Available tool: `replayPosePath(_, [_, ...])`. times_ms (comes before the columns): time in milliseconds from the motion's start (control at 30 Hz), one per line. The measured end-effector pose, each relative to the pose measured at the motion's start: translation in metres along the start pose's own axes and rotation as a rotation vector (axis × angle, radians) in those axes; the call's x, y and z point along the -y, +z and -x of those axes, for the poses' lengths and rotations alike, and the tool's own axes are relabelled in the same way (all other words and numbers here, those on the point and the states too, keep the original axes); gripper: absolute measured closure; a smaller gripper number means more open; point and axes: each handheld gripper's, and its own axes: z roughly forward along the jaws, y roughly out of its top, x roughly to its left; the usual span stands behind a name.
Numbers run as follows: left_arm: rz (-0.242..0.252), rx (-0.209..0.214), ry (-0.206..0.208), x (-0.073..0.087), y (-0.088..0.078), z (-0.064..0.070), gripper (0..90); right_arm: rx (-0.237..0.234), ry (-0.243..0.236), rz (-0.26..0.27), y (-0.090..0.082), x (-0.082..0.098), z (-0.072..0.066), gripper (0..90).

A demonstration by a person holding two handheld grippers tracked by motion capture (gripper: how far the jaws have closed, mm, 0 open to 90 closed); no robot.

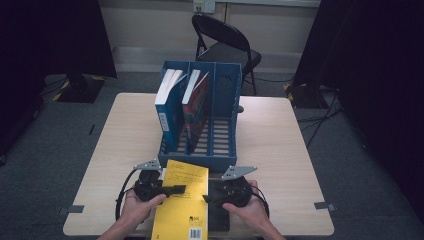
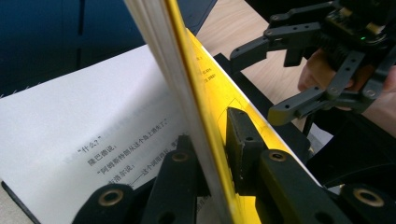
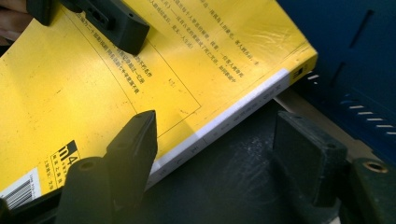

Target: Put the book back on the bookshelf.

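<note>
Roughly, L to R across the table (image 1: 295, 150). Left gripper (image 1: 172, 190) pinched tight on the yellow book (image 1: 182, 200). In the left gripper view its pads clamp the back cover plus a wad of pages at the fore-edge (image 2: 184, 93), and the block has fanned open, so a printed white page (image 2: 84, 121) shows underneath.

Book lies at the near table edge, just in front of the blue file rack (image 1: 200, 112), partly over a dark mat (image 1: 217, 220). Spine (image 3: 224, 123) faces the right side.

Right gripper (image 1: 212, 197) has jaws spread and nothing between the pads. One jaw hangs over the cover, the other over the mat, just off the spine.

Handling, my read: paperback, medium weight, floppy. Glossy cover w/ scuffs, prob. slick under hard pads. Held by cover + a few pages it'll sag and splay, and pages may crease or tear. Better to bite across the full thickness near the spine and support the far side w/ the other gripper. Needs to go in upright, and the rack slots look narrow.

Hard to tell:
- how many pages sit in the left pinch
- bottom of book cut off by frame in the high view
- rack's right slot looks free but its floor is only part visible; two books (image 1: 167, 107) lean in the left slots
- cover text too small to read
</note>
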Motion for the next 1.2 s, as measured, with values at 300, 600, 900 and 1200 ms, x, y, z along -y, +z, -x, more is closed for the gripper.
replayPosePath(300, [0.012,0.005,0.063,-0.002,-0.003,0.011,82.5,-0.044,0.012,0.001,0.004,0.001,-0.001,24.1])
replayPosePath(600, [0.034,0.032,0.111,-0.001,-0.004,0.022,83.6,-0.095,0.038,-0.003,0.006,0.001,0.002,16.7])
replayPosePath(900, [0.037,0.046,0.130,-0.002,-0.004,0.025,83.8,-0.078,0.023,0.003,0.005,-0.002,-0.005,19.0])
replayPosePath(1200, [0.069,0.051,0.128,-0.009,-0.008,0.026,85.9,-0.054,0.065,0.073,-0.010,-0.012,0.001,34.8])
